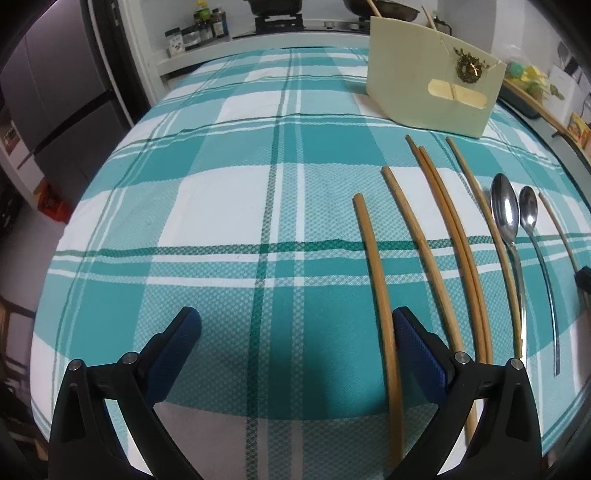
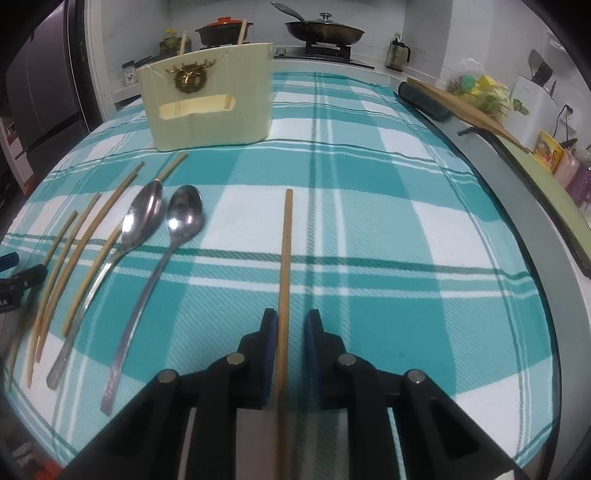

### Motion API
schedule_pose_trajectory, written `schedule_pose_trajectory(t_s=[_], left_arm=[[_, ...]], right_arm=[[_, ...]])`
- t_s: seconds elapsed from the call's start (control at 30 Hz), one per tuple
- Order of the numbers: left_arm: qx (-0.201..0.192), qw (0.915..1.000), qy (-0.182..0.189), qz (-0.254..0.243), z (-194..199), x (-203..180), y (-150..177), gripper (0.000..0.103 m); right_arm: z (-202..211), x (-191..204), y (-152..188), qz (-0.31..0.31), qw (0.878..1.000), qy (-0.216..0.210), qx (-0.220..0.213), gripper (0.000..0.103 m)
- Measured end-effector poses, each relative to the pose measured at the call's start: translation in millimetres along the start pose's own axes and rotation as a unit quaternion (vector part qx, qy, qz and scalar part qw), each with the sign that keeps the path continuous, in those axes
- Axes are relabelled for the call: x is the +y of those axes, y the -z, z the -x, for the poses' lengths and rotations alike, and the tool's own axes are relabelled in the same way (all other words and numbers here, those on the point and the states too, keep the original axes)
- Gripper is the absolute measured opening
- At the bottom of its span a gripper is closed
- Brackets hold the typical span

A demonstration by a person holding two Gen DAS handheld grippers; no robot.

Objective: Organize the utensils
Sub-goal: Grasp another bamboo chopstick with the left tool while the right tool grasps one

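Several wooden chopsticks (image 1: 448, 236) and two steel spoons (image 1: 504, 214) lie in a row on the teal plaid tablecloth (image 1: 221, 184). A cream utensil holder (image 1: 428, 85) stands behind them; it also shows in the right wrist view (image 2: 210, 107). My left gripper (image 1: 295, 332) is open, its right finger touching the leftmost chopstick (image 1: 376, 273). My right gripper (image 2: 290, 325) is partly open around a single chopstick (image 2: 285, 258) that lies on the cloth between its jaws, close to the left pad. The spoons (image 2: 184, 218) lie to its left.
A stove with a pan (image 2: 323, 31) and a pot (image 2: 221, 31) sits behind the table. Jars (image 1: 192, 35) stand on the counter. A fridge (image 1: 48, 96) is at left. A cutting board (image 2: 469, 107) and a dark tray lie at the right table edge.
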State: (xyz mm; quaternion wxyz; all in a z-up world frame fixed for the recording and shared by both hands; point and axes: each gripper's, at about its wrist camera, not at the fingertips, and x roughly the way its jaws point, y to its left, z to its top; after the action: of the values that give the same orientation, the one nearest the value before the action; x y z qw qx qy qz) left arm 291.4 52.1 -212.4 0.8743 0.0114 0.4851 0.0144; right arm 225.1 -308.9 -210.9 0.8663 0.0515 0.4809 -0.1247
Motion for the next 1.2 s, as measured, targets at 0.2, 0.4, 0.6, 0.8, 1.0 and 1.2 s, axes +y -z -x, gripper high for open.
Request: schedule_pose_trajectory(t_s=[0.2, 0.4, 0.6, 0.8, 1.0, 1.2], left_arm=[[0.007, 0.9995, 0.028, -0.013, 0.2, 1.7, 3.7, 0.103], [0.004, 0.9997, 0.021, -0.009, 3.3, 1.7, 8.5, 0.103], [0.014, 0.9986, 0.041, -0.028, 8.8, 1.8, 13.9, 0.102], [0.028, 0.9967, 0.052, -0.055, 11.3, -1.8, 5.6, 0.101], [0.046, 0.9945, 0.059, -0.073, -0.3, -12.4, -11.0, 0.086], [0.047, 0.9917, 0.073, -0.095, -9.5, -34.1, -38.1, 0.045]], right_arm=[[6.6, -13.4, 14.3, 0.007, 0.999, -0.043, 0.010, 0.063], [7.9, -11.5, 20.2, 0.027, 0.999, -0.043, 0.001, 0.071], [7.7, -13.4, 19.2, 0.039, 0.998, -0.050, 0.006, 0.073], [8.8, -17.1, 10.3, 0.070, 0.992, -0.075, 0.070, 0.068], [-1.4, -18.6, -10.5, 0.086, 0.988, -0.085, 0.100, 0.039], [-27.4, -4.1, -48.2, 0.094, 0.987, -0.088, 0.099, 0.024]])
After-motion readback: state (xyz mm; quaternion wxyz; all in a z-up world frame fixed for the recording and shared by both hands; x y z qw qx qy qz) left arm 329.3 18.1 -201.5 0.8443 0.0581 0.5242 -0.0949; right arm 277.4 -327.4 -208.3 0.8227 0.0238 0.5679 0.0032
